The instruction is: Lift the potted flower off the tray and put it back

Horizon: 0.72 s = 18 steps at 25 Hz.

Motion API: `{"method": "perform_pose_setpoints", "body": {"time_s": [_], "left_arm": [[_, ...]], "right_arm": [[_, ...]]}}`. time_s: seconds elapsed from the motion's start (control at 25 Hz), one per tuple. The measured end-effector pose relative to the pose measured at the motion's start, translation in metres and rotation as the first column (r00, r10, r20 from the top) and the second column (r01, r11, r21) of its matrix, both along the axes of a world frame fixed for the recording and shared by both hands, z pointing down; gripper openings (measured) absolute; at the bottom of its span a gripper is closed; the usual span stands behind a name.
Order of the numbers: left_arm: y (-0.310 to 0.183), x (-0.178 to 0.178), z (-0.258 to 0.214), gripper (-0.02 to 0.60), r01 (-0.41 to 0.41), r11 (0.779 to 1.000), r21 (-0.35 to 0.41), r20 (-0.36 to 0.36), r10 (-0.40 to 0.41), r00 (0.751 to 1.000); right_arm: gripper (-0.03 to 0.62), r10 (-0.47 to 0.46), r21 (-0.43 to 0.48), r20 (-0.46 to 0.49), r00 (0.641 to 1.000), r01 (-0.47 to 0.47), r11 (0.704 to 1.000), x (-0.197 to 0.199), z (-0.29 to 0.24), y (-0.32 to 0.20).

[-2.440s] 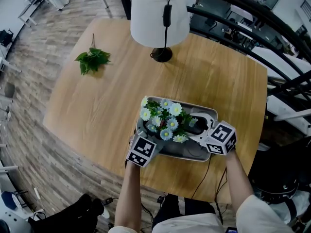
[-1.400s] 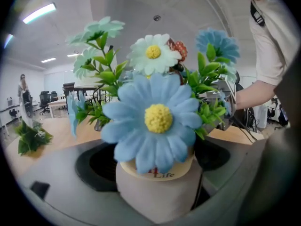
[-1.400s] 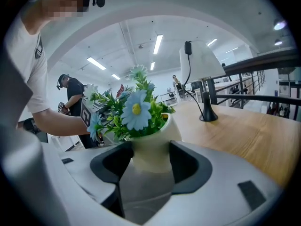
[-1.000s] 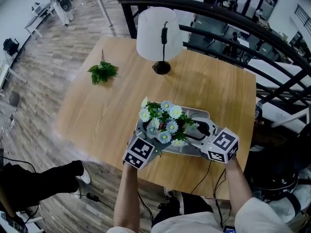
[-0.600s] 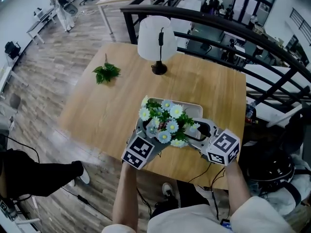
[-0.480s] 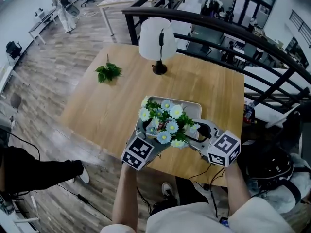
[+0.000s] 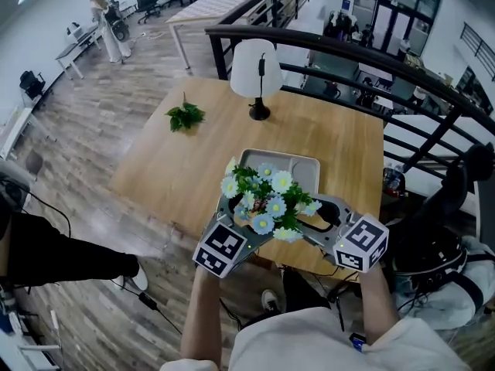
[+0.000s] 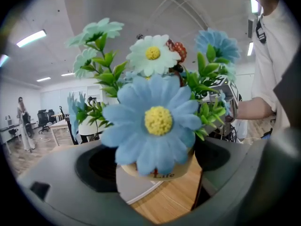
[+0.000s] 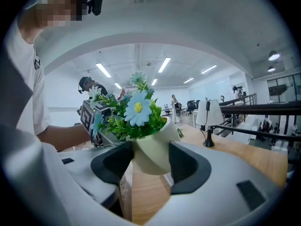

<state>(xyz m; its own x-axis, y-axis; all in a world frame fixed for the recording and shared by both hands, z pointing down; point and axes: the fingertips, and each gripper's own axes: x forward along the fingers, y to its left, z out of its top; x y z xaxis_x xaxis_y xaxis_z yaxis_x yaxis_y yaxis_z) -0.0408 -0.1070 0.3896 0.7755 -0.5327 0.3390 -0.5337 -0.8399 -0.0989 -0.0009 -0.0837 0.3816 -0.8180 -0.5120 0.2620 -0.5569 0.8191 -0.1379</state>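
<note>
l hand-held gripper (image 7: 236, 216) + r hand-held gripper (image 7: 321, 215) both clamped on potted flower (image 7: 267, 199), upright, airborne; tray (image 7: 298, 165) lies ahead + below on surface (image 7: 178, 168), so put-back goes fwd/down.

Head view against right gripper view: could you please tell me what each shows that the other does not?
Only the head view: the whole empty tray lying on the table, and the marker cube of the right gripper.
Only the right gripper view: the pale side of the pot, pressed between that gripper's dark pads, with the tabletop showing below it.
Both: the blooms of the potted flower, the white lamp, the wooden table and the black railing.
</note>
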Motion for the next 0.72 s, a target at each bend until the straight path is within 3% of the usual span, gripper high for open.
{"method": "perform_pose_setpoints", "body": {"time_s": [0.72], "left_arm": [[0.058,-0.006,-0.011,0.517,0.035,0.999,-0.004,0.005,-0.035,0.999]], "right_arm": [[0.249,-0.009,0.030,0.038,0.999,0.008,1.000,-0.004,-0.018,0.059]]}}
